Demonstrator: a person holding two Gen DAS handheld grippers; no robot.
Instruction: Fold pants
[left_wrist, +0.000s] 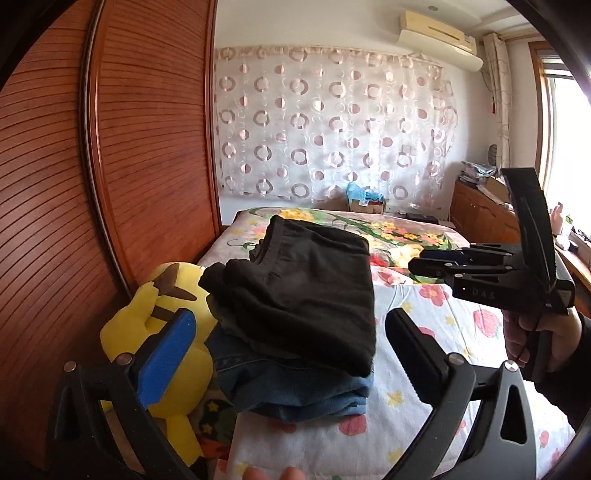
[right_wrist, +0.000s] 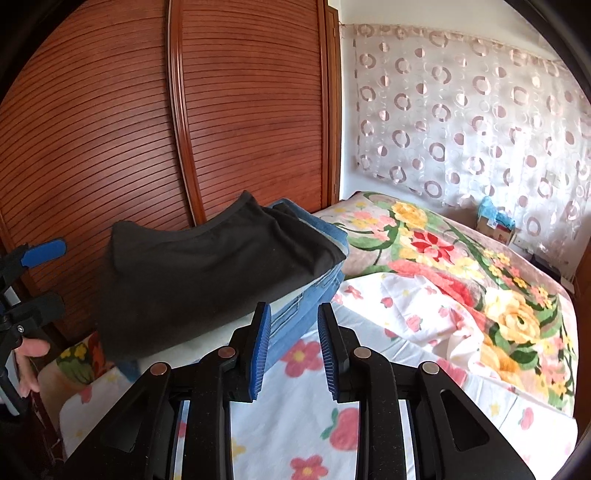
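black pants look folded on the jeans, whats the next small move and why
Probably draw both grippers back. The black pants already lie folded on the blue jeans; the left gripper stands wide open around the stack without pressing it, and the right gripper holds nothing.

Both wrist views looked forward and downward, close above the bed (left_wrist: 424, 321), sharing the folded pants pile (right_wrist: 207, 266) there.

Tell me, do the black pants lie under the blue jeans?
No, the folded black pants lie on top of the blue jeans.
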